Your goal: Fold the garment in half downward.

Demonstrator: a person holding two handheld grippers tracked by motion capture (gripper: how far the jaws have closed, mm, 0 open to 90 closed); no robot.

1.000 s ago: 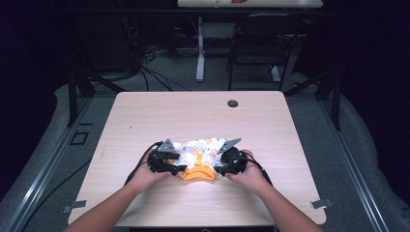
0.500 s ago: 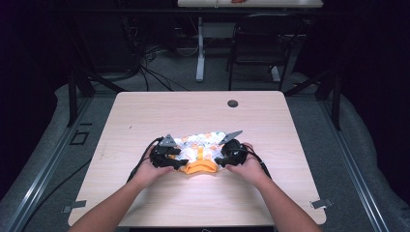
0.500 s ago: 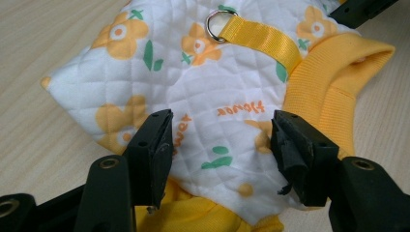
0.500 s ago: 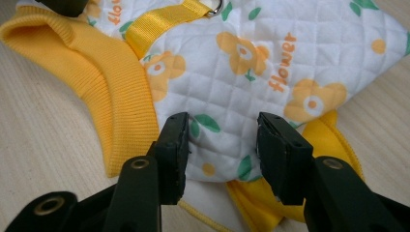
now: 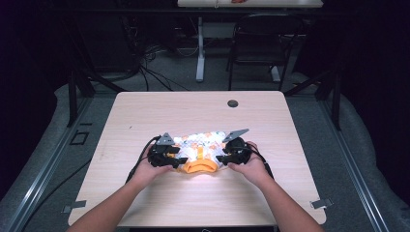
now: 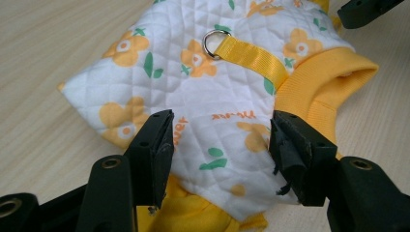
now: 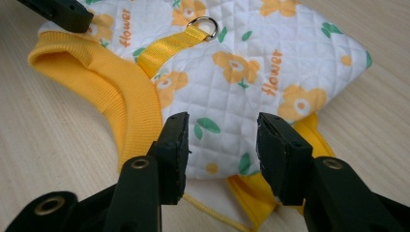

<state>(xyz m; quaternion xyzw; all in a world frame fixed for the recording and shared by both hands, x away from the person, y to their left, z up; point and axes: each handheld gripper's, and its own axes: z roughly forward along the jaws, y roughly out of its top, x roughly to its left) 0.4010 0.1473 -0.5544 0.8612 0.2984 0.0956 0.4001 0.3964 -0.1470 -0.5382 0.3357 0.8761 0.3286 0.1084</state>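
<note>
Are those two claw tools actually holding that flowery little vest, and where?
Nothing is held: both the left gripper and right gripper are open over the vest.

Both forearms reach forward; left gripper and right gripper flank the quilted vest, jaws parted (nothing clamped).

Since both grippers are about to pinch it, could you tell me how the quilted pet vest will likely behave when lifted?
The vest looks soft and quilted, so it will probably sag between pinch points. It seems light. The metal ring on the yellow strap may swing.
</note>
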